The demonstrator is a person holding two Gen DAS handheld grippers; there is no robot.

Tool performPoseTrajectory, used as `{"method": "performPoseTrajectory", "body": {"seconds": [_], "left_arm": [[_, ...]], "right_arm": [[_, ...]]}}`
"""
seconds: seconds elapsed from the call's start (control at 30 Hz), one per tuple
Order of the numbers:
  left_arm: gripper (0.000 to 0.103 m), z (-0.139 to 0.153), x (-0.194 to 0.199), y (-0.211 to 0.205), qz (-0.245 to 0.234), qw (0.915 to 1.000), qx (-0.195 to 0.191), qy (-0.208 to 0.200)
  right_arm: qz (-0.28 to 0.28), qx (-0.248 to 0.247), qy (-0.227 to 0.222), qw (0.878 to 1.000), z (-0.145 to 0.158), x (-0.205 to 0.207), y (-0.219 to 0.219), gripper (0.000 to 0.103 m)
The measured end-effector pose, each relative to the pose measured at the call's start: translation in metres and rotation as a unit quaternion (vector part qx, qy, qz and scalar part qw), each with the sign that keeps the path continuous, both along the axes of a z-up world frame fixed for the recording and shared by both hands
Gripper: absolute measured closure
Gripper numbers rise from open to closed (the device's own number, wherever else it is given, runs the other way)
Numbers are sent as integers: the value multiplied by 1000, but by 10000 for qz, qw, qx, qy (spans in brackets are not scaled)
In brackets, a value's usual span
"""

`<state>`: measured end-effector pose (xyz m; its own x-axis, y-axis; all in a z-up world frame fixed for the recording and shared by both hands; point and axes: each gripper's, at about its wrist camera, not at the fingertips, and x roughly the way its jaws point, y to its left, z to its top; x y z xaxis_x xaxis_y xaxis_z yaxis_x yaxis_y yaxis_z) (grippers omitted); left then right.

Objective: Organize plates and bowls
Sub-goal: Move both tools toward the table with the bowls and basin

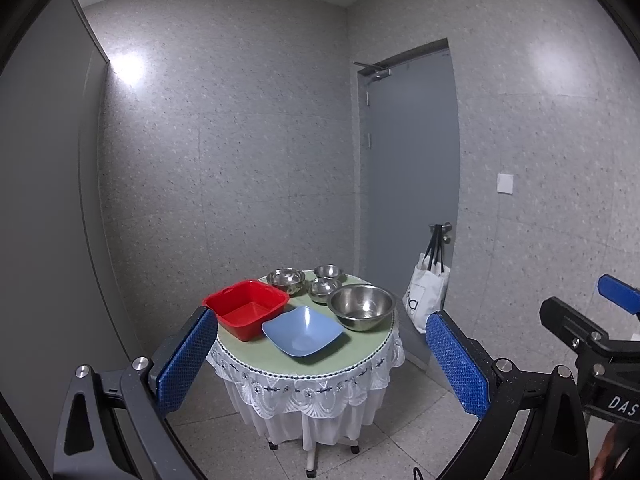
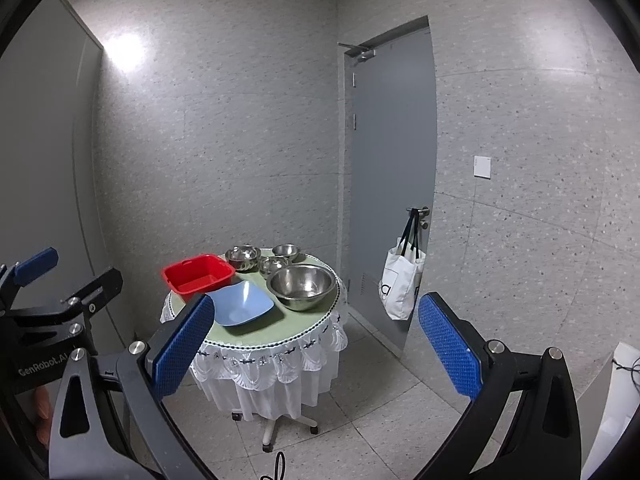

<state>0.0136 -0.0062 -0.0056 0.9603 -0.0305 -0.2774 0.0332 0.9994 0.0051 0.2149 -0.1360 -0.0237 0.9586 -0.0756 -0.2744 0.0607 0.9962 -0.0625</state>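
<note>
Nothing is sorted yet: both grippers [image 1: 320,356] [image 2: 316,340] hang spread and empty, well short of the table [image 1: 360,344], where four steel bowls [image 1: 362,306], blue plate [image 1: 302,330] and red tub [image 1: 246,308] sit apart

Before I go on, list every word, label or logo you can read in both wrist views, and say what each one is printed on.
"DAS": on the right gripper body, seen from the left wrist view; the rest is cut off at the frame edge.
"GenRobot.AI": on the left gripper body, seen from the right wrist view; faint.
White tote bag on the door handle: a dark logo mark, too small to read.
Wall switch plate: no text visible.
</note>
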Motion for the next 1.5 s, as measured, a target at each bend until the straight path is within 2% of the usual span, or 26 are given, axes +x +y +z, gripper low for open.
{"method": "performPoseTrajectory", "body": {"seconds": [0.7,1.23,1.5], "left_arm": [[1,4,25,-9,-21,10000,65,67],[1,0,99,-35,213,9997,52,144],[1,-11,146,-39,380,9986,58,353]], "right_arm": [[22,59,33,10000,-8,25,-4,0],[276,53,114,9995,-15,91,-21,0],[464,72,254,9986,-22,134,-21,0]]}}
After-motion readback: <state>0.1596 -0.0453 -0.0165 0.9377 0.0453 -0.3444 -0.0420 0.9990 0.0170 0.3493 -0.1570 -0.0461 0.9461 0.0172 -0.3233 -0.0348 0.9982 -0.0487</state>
